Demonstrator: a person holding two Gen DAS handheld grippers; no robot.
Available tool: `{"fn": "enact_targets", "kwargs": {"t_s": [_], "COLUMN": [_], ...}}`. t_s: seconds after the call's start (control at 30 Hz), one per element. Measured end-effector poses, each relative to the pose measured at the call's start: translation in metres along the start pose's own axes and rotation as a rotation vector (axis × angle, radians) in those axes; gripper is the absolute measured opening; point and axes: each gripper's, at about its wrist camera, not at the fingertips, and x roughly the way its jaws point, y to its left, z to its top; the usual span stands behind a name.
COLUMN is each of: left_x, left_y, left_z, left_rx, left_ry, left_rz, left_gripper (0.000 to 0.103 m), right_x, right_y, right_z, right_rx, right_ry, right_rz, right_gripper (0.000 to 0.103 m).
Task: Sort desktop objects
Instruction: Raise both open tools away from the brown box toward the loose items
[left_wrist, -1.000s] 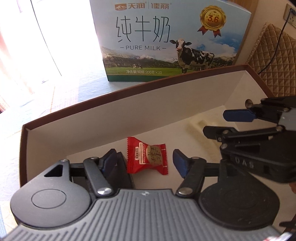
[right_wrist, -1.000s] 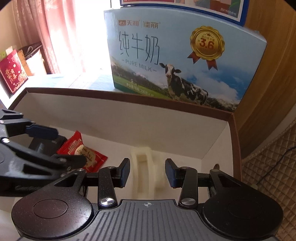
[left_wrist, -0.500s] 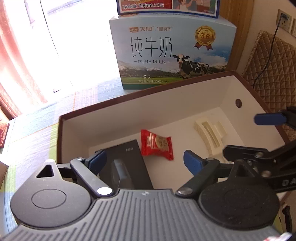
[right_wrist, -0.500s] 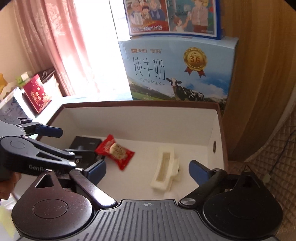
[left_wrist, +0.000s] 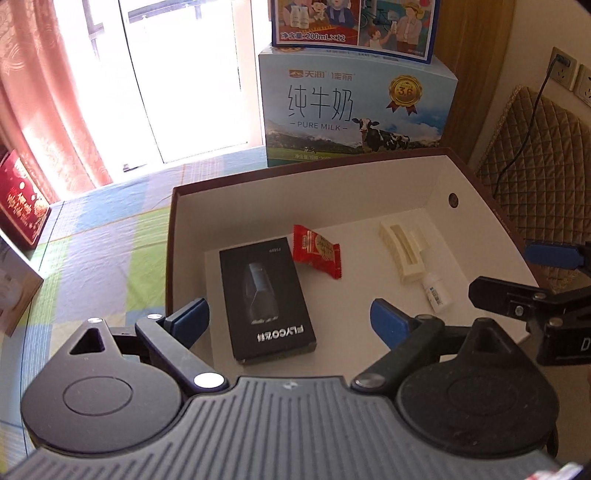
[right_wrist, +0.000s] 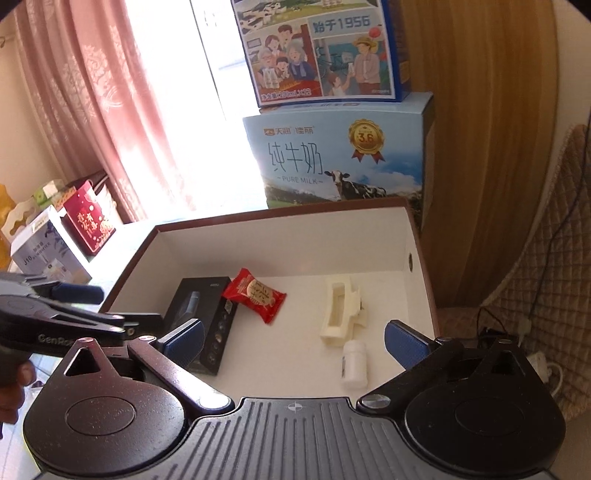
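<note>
Above the box (left_wrist: 173, 236), both grippers, left (left_wrist: 290, 319) and right (right_wrist: 293, 338), hang wide open, holding nothing. Candy (left_wrist: 316, 251) lies at twelve o'clock. Next probably means fetching another thing.

We can't read the tiny print on the small white bottle (left_wrist: 437, 290), it's just too small in both views. The right gripper (left_wrist: 517, 278) runs off the right edge in the left wrist view, and the left gripper (right_wrist: 96, 305) is chopped by the left edge in the other. The black box (right_wrist: 204, 320) sits partly behind a blue pad, so we only see part of it there.
</note>
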Motion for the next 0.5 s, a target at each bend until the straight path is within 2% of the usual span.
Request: {"fn": "enact_targets", "kwargs": {"t_s": [0.27,0.5], "left_x": [-0.030,-0.059], "left_y": [0.002,0.006], "left_z": [-0.030,-0.052], "left_rx": [-0.016,-0.040], "left_ry": [0.000,-0.004], "left_rz": [0.033,0.043], "left_gripper": [0.092,0.092], "right_x": [-0.028,-0.049], "right_y": [0.015,0.032], "right_z": [-0.018,-0.035], "right_rx": [0.014,0.013], "right_ry": [-0.020,-0.022], "right_rz": [-0.038,-0.017], "right_gripper": [0.101,0.101]}}
